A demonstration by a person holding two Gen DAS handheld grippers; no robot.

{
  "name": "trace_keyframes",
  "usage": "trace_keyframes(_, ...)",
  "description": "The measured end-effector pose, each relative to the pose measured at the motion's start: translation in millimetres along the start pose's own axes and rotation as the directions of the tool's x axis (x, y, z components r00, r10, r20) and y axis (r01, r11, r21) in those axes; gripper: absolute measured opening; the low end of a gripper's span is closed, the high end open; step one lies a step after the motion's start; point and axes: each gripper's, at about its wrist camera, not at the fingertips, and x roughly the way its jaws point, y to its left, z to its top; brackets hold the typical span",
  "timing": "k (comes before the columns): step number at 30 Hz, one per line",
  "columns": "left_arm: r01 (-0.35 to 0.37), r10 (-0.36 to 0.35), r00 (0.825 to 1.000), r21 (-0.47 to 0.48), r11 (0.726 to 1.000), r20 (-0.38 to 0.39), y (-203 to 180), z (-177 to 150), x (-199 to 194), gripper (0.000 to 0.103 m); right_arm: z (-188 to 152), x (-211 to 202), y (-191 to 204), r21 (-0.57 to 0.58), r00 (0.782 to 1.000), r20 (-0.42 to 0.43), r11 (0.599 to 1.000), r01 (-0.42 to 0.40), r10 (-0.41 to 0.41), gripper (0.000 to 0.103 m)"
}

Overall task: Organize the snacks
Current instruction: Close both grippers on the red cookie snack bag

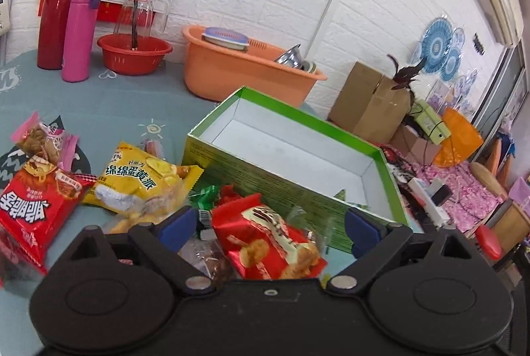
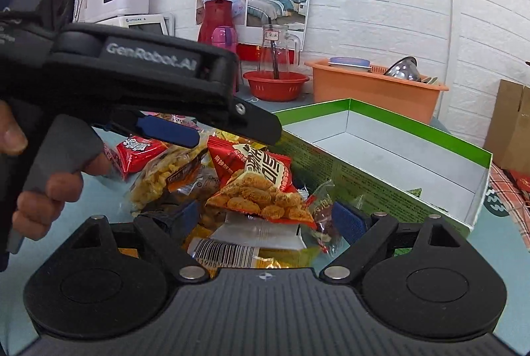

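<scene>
A pile of snack packets lies on the grey-blue tablecloth (image 1: 109, 101) beside an open green box (image 1: 291, 170) with a white inside. My left gripper (image 1: 270, 227) is open, its blue pads either side of a red packet printed with fried pieces (image 1: 265, 243), not clamping it. A yellow packet (image 1: 142, 183), a red packet (image 1: 29, 210) and a pink-edged packet (image 1: 39, 140) lie to the left. My right gripper (image 2: 266, 218) is open low over the same pile, with a red nugget packet (image 2: 261, 180) between its fingers. The left gripper (image 2: 232, 135), held by a hand (image 2: 49, 190), hovers above that packet.
Behind the box stand an orange basin (image 1: 238, 71) with dishes, a red basket (image 1: 132, 53), a glass jug (image 1: 139, 11), a pink bottle (image 1: 78, 31) and a red bottle (image 1: 63, 5) along the white wall. A cardboard box (image 1: 367, 97) sits past the table's right edge.
</scene>
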Motion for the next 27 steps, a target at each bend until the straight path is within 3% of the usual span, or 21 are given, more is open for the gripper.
trace_keyframes(5, 0.002, -0.005, 0.996, -0.032, 0.999, -0.085, 15, -4, 29, 0.103, 1, 17, -4, 0.002, 1.0, -0.019, 1.0, -0.022, 0.022, 0.103)
trace_keyframes(13, 0.074, -0.078, 0.993, -0.051, 0.996, -0.086, 14, -3, 23, 0.101, -2, 30, -9, 0.023, 0.997, -0.046, 0.998, -0.058, 0.059, 0.103)
trace_keyframes(14, 0.071, -0.075, 0.993, -0.041, 0.997, -0.093, 14, -4, 26, 0.098, -2, 31, -9, 0.031, 0.997, -0.049, 0.998, -0.06, 0.062, 0.103)
trace_keyframes(16, 0.065, -0.069, 0.992, -0.034, 0.997, -0.106, 15, -7, 29, 0.083, -2, 31, -9, 0.043, 0.996, -0.049, 0.996, -0.075, 0.077, 0.103)
trace_keyframes(19, 0.076, -0.081, 0.991, -0.052, 0.996, -0.103, 17, -10, 27, 0.075, 0, 29, -11, 0.071, 0.995, -0.053, 0.994, -0.085, 0.089, 0.102)
trace_keyframes(22, 0.082, -0.086, 0.991, -0.046, 0.996, -0.1, 12, -13, 20, 0.074, 3, 25, -10, 0.081, 0.994, -0.052, 0.992, -0.092, 0.097, 0.084)
trace_keyframes(27, 0.1, -0.105, 0.992, -0.062, 0.993, -0.076, 6, -11, 7, 0.074, 5, 11, -5, 0.064, 0.997, -0.023, 0.995, -0.071, 0.073, 0.081)
